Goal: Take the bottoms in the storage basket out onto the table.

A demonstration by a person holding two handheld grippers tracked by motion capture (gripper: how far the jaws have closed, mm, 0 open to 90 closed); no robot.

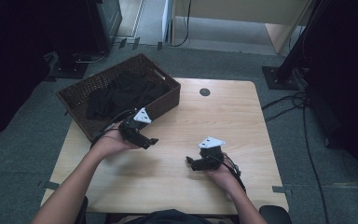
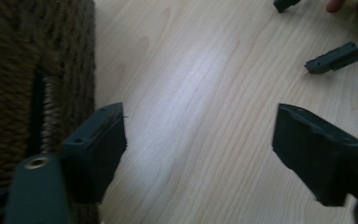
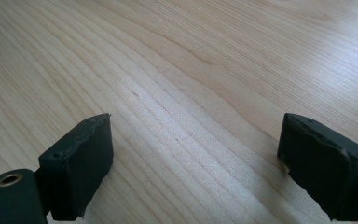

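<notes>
While both grippers hang wide open and empty, the cloth (image 1: 121,93) lies in the basket (image 1: 165,103) just behind the left gripper (image 1: 151,141); a careless reach risks snagging wicker.

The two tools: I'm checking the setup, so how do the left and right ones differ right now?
The left tool sits beside the wicker basket; the right tool is out over bare table, away from it. The left tool points toward the table's right side, the right tool toward its left. Both are open and hold nothing.
</notes>
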